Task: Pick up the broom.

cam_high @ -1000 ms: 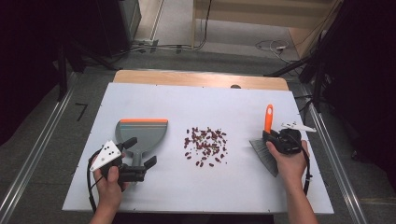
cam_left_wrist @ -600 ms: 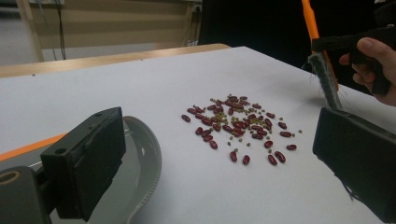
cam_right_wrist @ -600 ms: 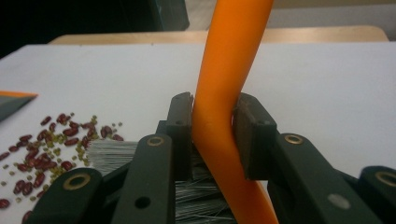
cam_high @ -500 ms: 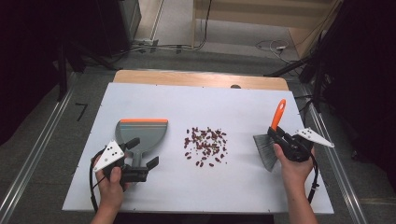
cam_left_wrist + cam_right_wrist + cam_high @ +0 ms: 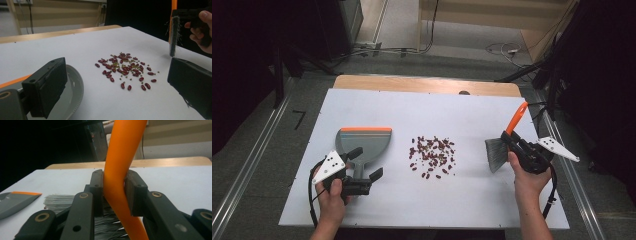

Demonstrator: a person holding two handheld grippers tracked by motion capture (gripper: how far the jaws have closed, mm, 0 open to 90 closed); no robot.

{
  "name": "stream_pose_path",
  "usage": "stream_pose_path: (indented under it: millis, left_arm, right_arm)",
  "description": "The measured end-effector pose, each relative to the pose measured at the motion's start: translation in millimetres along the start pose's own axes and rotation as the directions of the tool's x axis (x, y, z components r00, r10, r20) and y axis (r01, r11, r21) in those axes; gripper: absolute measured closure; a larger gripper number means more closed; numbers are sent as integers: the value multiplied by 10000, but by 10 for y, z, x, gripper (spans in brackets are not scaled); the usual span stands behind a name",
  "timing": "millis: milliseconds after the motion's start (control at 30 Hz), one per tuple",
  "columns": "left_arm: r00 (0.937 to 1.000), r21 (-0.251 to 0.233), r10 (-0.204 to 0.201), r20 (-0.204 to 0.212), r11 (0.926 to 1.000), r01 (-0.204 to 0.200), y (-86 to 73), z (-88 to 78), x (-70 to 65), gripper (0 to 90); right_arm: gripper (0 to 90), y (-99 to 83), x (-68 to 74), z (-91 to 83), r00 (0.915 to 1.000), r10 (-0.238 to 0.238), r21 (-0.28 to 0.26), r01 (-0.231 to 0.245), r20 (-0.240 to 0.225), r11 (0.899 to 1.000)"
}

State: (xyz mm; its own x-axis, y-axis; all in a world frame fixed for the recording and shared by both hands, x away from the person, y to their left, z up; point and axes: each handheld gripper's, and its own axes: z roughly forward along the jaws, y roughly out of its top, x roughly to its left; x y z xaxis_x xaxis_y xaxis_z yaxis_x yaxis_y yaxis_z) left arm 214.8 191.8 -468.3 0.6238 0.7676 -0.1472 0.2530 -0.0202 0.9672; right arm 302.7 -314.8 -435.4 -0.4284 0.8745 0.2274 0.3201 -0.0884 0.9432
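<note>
Brush clamped in the right fingers, dustpan by the open left ones.

Nearest the person, the left gripper [image 5: 364, 170] rests low on the white desk [image 5: 462, 110] with its fingers apart and nothing between them, just at the near end of the grey dustpan [image 5: 362, 142] with its orange edge. The right gripper [image 5: 517, 147] has its fingers clamped on the orange handle of the brush [image 5: 498, 152], whose grey bristles point toward the desk at its right side. Between dustpan and brush lies a scatter of red and green beans [image 5: 432, 156], apart from both.
</note>
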Motion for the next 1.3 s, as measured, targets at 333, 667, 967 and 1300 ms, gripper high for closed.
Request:
stream_pose_path:
  millis: [333, 667, 967, 1300]
  left_arm:
    - [9997, -69, 7, 245, 10000, -5, 43, 46, -70, 31]
    - [9993, -95, 207, 313, 9997, -204, 121, 135, -179, 14]
    - [9984, -30, 149, 554, 9999, -147, 185, 245, -244, 0]
    - [9941, -190, 202, 1062, 9997, -183, 288, 458, -404, 0]
  right_arm:
    - [689, 89, 176, -13, 9986, -96, -212, 85, -528, 9997]
    - [689, 137, 480, 61, 9923, -565, -217, 545, -1103, 9983]
    - [689, 144, 699, 106, 9844, -696, -196, 673, -1616, 9975]
    - [690, 150, 888, 109, 9782, -872, -359, 819, -1884, 9960]
